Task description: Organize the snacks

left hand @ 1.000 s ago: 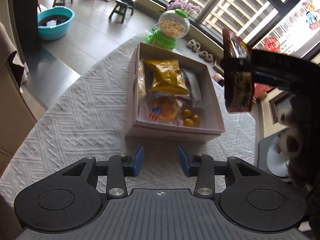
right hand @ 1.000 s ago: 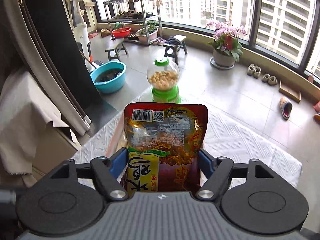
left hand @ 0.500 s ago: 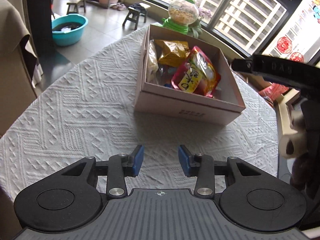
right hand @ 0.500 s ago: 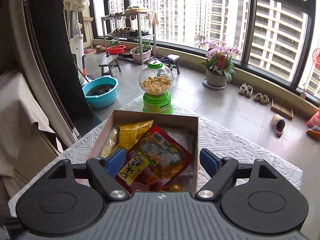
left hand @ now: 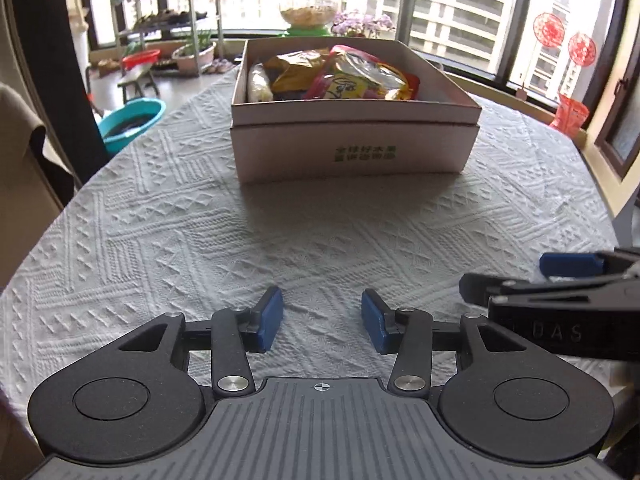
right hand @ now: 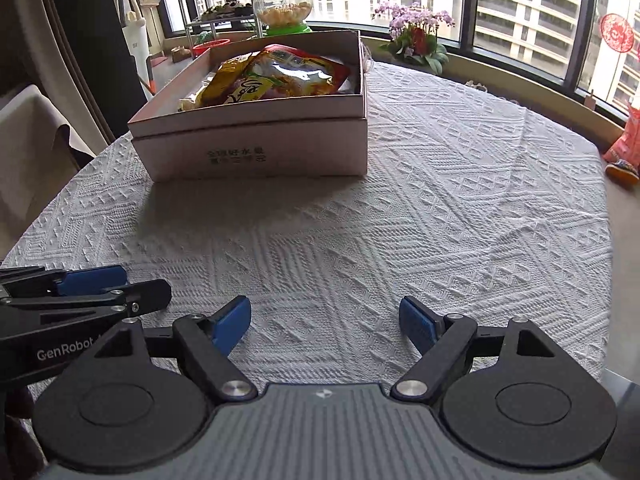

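Observation:
A pale cardboard box point(left hand: 352, 152) point(right hand: 256, 152) stands on the white tablecloth at the far middle. In it lie a red and yellow snack bag point(left hand: 360, 78) point(right hand: 288, 76), a yellow bag point(left hand: 292, 68) point(right hand: 226, 72) and other packets. My left gripper point(left hand: 322, 320) is open and empty, low over the cloth, well short of the box. My right gripper point(right hand: 325, 322) is open wide and empty, beside the left one. Each shows in the other's view: the right at the right edge point(left hand: 560, 276), the left at the left edge point(right hand: 84, 288).
A green-based gumball dispenser point(right hand: 283, 6) point(left hand: 308, 4) stands behind the box. The round table's edge point(right hand: 604, 240) falls off on the right and on the left point(left hand: 60, 216). A chair with a beige cover point(right hand: 28, 140) is at the left.
My right gripper let the red and yellow bag go into the box, then drew back and down. Both grippers have pulled away from the box and now sit low over the cloth.

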`<move>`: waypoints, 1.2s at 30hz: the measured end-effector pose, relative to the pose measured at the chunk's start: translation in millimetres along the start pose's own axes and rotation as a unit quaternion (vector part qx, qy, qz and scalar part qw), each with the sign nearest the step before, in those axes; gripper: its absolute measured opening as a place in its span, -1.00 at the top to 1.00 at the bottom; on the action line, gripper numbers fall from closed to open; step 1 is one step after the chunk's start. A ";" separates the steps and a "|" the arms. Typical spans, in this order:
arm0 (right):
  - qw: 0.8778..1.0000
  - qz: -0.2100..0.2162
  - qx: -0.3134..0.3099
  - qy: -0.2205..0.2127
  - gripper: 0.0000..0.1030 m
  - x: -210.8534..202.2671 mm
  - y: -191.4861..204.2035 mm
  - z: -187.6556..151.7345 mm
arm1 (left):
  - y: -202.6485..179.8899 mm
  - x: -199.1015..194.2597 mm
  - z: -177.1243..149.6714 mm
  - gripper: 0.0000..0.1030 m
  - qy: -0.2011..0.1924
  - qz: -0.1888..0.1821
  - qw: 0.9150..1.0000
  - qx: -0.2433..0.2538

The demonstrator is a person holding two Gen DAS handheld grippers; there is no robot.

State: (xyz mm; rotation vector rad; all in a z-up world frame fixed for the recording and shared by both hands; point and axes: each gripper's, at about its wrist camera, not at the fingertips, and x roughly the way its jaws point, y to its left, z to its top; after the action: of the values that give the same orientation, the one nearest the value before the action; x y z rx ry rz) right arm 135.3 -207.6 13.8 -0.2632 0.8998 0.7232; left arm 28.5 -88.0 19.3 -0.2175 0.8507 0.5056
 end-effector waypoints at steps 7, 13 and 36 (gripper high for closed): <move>0.997 -0.047 -0.035 -0.050 -0.72 0.8 4.5 -13.2 | -1.6 -3.2 -14.4 0.04 -0.047 0.007 0.999 -0.003; 0.993 -0.036 -0.015 -0.110 -0.80 -5.5 -3.2 -38.6 | -1.5 -3.9 -15.7 0.05 -0.053 0.006 0.999 0.001; 0.993 -0.035 -0.006 -0.114 -0.88 -2.6 -2.2 -39.9 | 2.7 -10.2 -24.5 0.07 -0.057 0.001 0.998 -0.003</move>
State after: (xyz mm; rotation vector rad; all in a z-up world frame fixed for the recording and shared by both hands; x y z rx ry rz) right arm 111.1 -230.2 -8.7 -0.2175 0.6655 0.6781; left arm 5.3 -98.4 11.3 -0.1924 0.7371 0.5172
